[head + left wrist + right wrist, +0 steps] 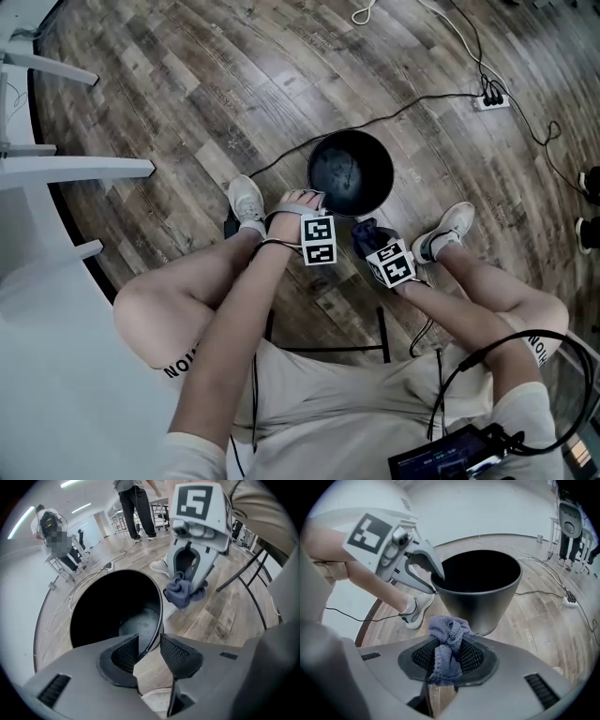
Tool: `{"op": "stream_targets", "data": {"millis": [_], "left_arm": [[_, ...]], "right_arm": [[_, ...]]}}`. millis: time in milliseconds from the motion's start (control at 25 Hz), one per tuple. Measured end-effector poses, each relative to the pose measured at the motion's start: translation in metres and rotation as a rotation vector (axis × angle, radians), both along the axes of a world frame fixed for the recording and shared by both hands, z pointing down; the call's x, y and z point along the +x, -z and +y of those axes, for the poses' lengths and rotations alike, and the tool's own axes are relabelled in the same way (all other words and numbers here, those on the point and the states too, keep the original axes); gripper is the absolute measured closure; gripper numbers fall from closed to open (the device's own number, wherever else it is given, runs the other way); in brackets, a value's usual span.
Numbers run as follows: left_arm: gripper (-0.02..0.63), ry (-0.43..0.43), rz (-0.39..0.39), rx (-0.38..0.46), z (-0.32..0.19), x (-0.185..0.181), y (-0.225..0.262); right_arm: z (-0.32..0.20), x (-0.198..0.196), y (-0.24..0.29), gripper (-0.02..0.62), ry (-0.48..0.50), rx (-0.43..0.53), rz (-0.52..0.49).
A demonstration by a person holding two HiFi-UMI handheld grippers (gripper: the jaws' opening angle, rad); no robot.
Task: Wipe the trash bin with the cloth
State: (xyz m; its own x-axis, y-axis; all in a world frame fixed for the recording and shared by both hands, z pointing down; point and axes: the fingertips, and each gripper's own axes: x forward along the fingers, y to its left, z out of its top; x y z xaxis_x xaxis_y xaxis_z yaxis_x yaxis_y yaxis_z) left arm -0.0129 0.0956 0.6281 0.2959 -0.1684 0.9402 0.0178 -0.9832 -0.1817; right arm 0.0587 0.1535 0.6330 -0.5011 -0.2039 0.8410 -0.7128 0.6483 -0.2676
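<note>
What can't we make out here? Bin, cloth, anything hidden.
- Trash bin base: right gripper view, partly behind the cloth and right gripper.
- Bin's outer wall: head view, mostly under its own rim.
- Cloth's full size: bunched in the jaws, every view.
- Bin floor, dirty or wet: too dark, head view.

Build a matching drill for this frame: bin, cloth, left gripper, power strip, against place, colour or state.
Things:
1. bin
2. cloth
3. left gripper
4. power strip

Place, colour or state:
A. clamped in the right gripper
B. white, lying on the floor
C. black, upright
D. jaws apart, astride the bin rim

Pairs: 1-C, 2-A, 3-D, 4-B
</note>
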Motion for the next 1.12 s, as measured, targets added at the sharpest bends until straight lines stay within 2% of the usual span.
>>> {"op": "stream_targets", "data": {"millis": [160,280,600,760,1120], "left_arm": [[0.469,-0.036,-0.029,0.046,0.001,-0.002,-0.007],[0.472,-0.044,-0.052,0.047,0.005,0.003,-0.011],[0.479,0.067,-0.049,0.011,0.01,0.024,-0.011],[0.492,0.104,-0.033,-0.027,0.013,0.037,-0.007],[0.503,0.071,0.053,-0.058,0.017,0.042,-0.001]], "right_arm": [[0.001,-0.002,0.017,0.492,0.009,0.032,-0.024],[-0.001,-0.004,0.025,0.492,0.007,0.043,-0.033],[-0.009,-0.01,0.045,0.492,-0.008,0.059,-0.051],[-0.014,-0.009,0.05,0.492,-0.018,0.066,-0.053],[-0.024,-0.004,0.021,0.492,0.021,0.086,-0.021]]}}
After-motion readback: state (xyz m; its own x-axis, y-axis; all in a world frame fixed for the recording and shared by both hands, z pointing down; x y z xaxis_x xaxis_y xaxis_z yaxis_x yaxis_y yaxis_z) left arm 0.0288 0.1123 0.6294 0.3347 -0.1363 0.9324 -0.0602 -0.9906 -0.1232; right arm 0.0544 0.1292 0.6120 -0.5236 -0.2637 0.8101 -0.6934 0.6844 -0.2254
